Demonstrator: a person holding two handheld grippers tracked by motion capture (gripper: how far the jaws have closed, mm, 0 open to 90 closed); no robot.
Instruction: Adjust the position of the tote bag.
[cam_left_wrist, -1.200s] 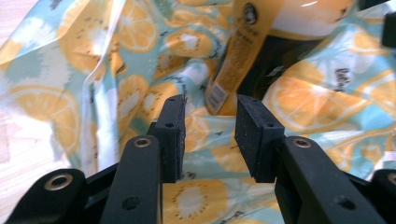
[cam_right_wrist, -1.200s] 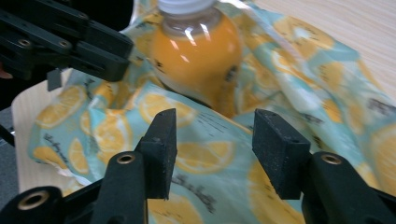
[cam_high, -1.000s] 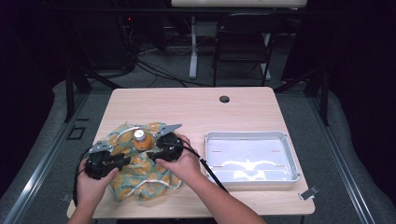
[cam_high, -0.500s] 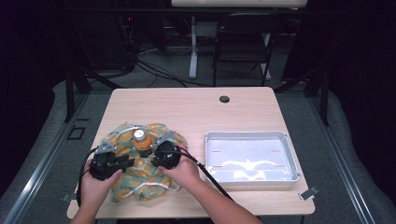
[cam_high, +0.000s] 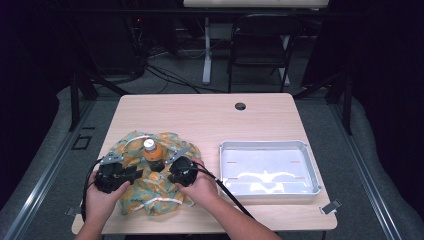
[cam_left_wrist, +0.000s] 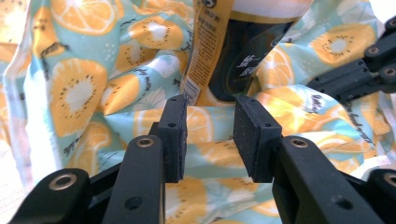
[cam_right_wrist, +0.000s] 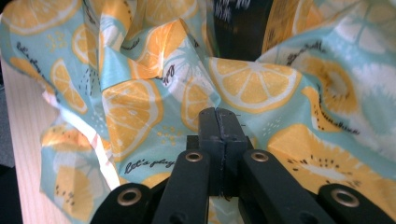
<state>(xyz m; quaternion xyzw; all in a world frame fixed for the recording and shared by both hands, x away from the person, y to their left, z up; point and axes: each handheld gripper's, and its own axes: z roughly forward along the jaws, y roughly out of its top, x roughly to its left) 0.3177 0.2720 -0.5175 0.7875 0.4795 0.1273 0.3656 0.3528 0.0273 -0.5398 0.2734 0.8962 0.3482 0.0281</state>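
My left gripper rests on the fruit-print cloth bag at the table's near left, jaws partly open with nothing pinched. The bottle stands upright in the bag between my grippers. My right gripper has just been closing, its jaws now meeting against the cloth; whether they pinch a fold, I cannot tell.

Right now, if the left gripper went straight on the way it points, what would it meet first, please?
Probably the bottle: it stands just beyond the left gripper, whose jaws are open over the fruit-print cloth. A cloth fold may touch first; depth is unclear.
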